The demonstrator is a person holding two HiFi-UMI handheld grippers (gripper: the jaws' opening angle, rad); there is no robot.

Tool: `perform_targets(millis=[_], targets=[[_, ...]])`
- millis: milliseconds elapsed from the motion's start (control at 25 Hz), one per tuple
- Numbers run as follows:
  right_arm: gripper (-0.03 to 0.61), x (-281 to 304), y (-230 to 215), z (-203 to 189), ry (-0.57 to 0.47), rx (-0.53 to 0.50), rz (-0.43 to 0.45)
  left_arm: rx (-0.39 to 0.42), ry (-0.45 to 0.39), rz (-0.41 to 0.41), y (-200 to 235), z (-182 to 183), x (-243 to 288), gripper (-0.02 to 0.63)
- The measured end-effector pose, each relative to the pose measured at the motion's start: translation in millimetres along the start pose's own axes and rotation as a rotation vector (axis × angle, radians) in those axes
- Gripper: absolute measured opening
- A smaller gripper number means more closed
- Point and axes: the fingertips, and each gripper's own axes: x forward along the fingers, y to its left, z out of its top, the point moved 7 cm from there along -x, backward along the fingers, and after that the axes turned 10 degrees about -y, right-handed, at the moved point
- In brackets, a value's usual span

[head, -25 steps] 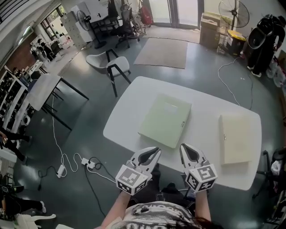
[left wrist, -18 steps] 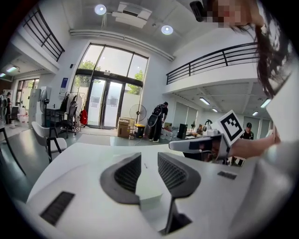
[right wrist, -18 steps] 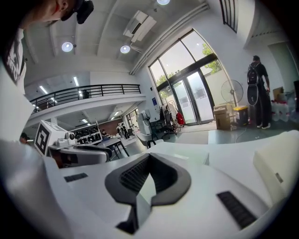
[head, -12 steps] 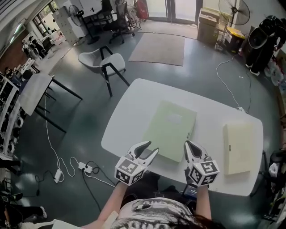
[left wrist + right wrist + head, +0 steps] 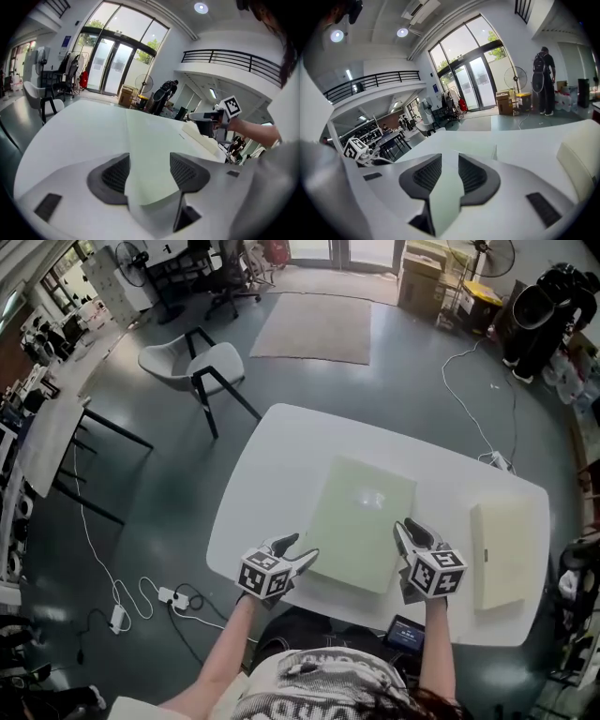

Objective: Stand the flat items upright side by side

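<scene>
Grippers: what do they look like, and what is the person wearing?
Both the left gripper and right gripper are white, with tapered jaws, dark ribbed pads and a black-and-white marker cube each. The person wears a light printed top, forearms unsleeved.

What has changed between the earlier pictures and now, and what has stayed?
The left gripper and right gripper moved forward and down to the near edge of the green item, jaws just opening astride it, nothing gripped. It and the cream item stay flat.
</scene>
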Motion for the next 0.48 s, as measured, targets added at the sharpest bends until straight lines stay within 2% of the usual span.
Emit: perform_targets(millis=[120,480], targets=[[0.135,18.0,-14.6,-1.8,0.03,0.012,-0.028,-0.055,0.035,-0.062,6.4,-8.4,10.4,0.278],[0.158,37.3,-32.8,-11.9,0.061,0.071,-0.096,-0.224,0.097,-0.145,23.8,-20.2,28.9,0.318]])
